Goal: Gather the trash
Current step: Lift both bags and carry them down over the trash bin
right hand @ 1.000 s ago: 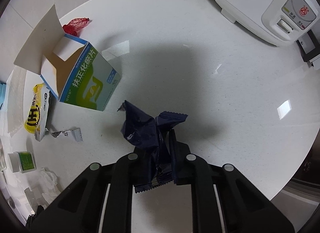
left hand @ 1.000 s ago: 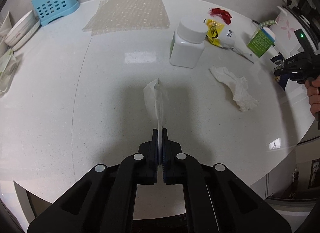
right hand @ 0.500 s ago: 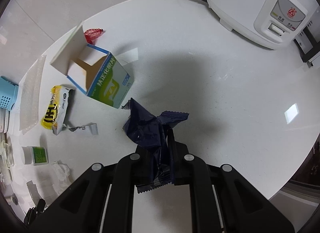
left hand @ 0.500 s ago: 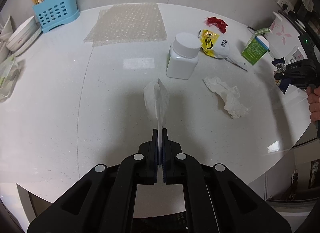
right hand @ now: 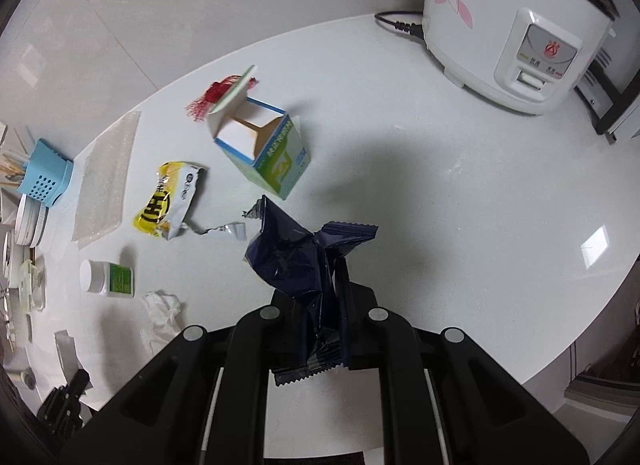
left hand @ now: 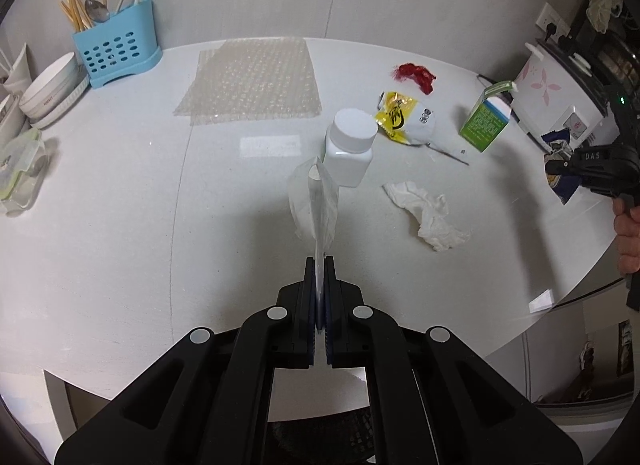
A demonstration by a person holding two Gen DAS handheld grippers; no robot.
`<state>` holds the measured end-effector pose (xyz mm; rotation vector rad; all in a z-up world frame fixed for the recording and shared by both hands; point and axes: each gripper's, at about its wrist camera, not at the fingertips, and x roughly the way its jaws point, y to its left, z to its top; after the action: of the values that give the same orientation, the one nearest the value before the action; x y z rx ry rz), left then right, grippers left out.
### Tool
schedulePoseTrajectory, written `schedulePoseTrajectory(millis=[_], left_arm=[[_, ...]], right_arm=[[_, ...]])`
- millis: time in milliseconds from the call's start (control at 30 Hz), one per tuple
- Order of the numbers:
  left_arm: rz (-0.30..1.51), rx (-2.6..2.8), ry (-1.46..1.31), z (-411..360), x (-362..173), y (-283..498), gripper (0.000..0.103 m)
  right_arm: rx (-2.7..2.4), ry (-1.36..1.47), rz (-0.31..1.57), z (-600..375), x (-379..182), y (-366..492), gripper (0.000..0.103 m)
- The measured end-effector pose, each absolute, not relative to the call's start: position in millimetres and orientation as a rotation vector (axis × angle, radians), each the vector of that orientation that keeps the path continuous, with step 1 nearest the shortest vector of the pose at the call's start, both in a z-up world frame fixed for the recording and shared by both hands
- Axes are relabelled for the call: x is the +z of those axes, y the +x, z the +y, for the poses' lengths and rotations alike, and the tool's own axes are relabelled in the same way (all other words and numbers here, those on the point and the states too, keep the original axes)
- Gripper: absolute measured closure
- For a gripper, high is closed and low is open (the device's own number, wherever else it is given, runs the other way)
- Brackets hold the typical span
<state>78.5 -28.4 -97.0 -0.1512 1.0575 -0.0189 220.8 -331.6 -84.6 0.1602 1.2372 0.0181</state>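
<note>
My left gripper (left hand: 319, 262) is shut on a thin clear plastic wrapper (left hand: 316, 201) that stands up from its tips, above the white table (left hand: 120, 245). A crumpled dark blue wrapper (right hand: 296, 253) hangs in my right gripper (right hand: 325, 285), which is shut on it; it also shows at the right edge of the left wrist view. On the table lie a crumpled tissue (left hand: 424, 213), a white bottle (left hand: 350, 153), a yellow packet (right hand: 168, 201), an open green carton (right hand: 268, 149), a red net (left hand: 414, 73) and a bubble wrap sheet (left hand: 252, 81).
A blue cutlery holder (left hand: 116, 53), stacked bowls (left hand: 52, 89) and a lidded food box (left hand: 20, 169) stand at the far left. A white rice cooker (right hand: 516, 25) with its cord sits at the right. The round table's edge curves close below both grippers.
Both grippers have risen with their wrappers still clamped. The table and the litter on it look smaller and farther, and more of the wall shows.
</note>
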Motion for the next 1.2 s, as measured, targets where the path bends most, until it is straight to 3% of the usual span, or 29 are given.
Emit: schedulePoseTrajectory(millis=[667, 1200], left_arm=[[0.978, -0.069, -0.171, -32.1, -57.3, 13.8, 0.101], [1.017, -0.041, -0.178, -37.9, -83.5, -68.1, 0.101]], right_arm=[[0.166, 0.029, 1.077, -279.6, -42.1, 97.6, 0.093], [0.312, -0.001, 1.068, -250.4, -60.0, -6.6, 0.093]])
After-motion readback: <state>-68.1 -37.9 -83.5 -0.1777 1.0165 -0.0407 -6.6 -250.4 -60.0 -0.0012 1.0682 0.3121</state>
